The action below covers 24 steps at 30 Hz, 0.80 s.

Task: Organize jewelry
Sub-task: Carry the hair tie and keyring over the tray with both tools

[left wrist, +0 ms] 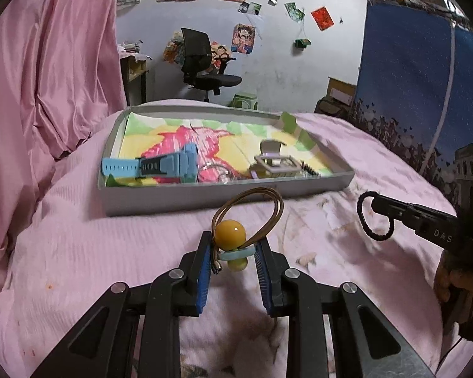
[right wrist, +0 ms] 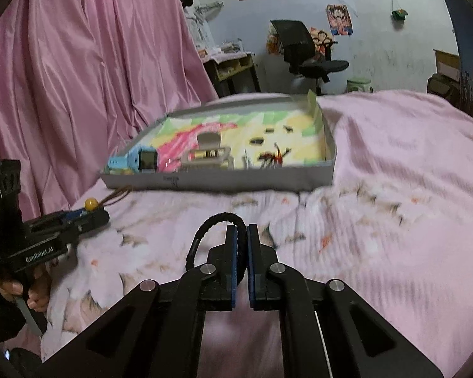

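Two hand-held grippers are working over a pink bedspread (left wrist: pixel 78 236) in front of a shallow grey tray (left wrist: pixel 205 195). The left gripper (left wrist: pixel 233 252) is grasping a brown cord bracelet (left wrist: pixel 255 204) at its amber bead (left wrist: pixel 229 235) and pale blue ring. The right gripper (right wrist: pixel 240 245) is pinching a black braided loop (right wrist: pixel 211 223), with its jaws nearly touching.

The left wrist view is showing a blue watch (left wrist: pixel 160 165), a wire ring and a grey watch (left wrist: pixel 274 163) lying in the tray. Only the right wrist view is showing the blue watch's dark screen and a small red-and-black item (right wrist: pixel 274 157) farther right in the tray.

The right gripper's body is reading "DAS" in the left view; the left gripper's body is reading "GenRobot.AI" in the right view.
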{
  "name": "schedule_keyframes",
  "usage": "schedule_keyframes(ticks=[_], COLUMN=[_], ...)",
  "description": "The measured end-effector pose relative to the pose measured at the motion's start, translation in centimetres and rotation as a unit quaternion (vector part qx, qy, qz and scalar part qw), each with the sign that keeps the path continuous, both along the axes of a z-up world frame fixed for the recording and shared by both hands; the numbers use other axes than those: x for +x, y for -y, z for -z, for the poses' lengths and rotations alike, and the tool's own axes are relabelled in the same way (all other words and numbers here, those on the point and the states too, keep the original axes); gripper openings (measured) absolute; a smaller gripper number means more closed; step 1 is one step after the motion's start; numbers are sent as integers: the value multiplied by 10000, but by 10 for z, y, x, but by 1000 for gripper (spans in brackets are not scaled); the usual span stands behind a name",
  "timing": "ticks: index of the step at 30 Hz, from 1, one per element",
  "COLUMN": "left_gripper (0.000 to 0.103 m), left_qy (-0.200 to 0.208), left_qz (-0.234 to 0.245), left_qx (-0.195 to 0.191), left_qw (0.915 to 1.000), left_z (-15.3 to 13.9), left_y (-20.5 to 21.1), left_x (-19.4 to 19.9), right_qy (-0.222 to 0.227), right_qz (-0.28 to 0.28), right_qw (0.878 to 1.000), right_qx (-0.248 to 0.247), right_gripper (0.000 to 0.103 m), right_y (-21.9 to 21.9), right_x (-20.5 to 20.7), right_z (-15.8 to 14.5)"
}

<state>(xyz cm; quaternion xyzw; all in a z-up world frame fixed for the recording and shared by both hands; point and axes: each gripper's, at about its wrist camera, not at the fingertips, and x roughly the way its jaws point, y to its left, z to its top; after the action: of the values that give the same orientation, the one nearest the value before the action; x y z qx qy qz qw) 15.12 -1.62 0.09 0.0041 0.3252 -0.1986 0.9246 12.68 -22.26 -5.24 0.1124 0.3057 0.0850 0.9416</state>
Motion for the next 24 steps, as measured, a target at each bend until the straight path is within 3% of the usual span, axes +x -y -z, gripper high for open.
schedule_keyframes(ticks=[4, 11, 18, 24], left_gripper=[25, 25, 25, 25], left_qy=[72, 85, -79, -453], left_qz=[-133, -264, -403, -650], left_qx=[-176, -143, 62, 160], left_qw=[9997, 9995, 9991, 9967], left_z=[-14, -27, -24, -11], left_y=[1, 23, 40, 39], left_x=[12, 43, 66, 81], right_qy=[193, 218, 19, -232], right_qz=[45, 148, 301, 397], right_qw=[9998, 9996, 9995, 9989], right_qx=[-26, 42, 100, 126], right_gripper=[5, 5, 5, 5], right_y=[4, 8, 7, 7], right_x=[13, 53, 85, 100], right_z=[-17, -33, -29, -16])
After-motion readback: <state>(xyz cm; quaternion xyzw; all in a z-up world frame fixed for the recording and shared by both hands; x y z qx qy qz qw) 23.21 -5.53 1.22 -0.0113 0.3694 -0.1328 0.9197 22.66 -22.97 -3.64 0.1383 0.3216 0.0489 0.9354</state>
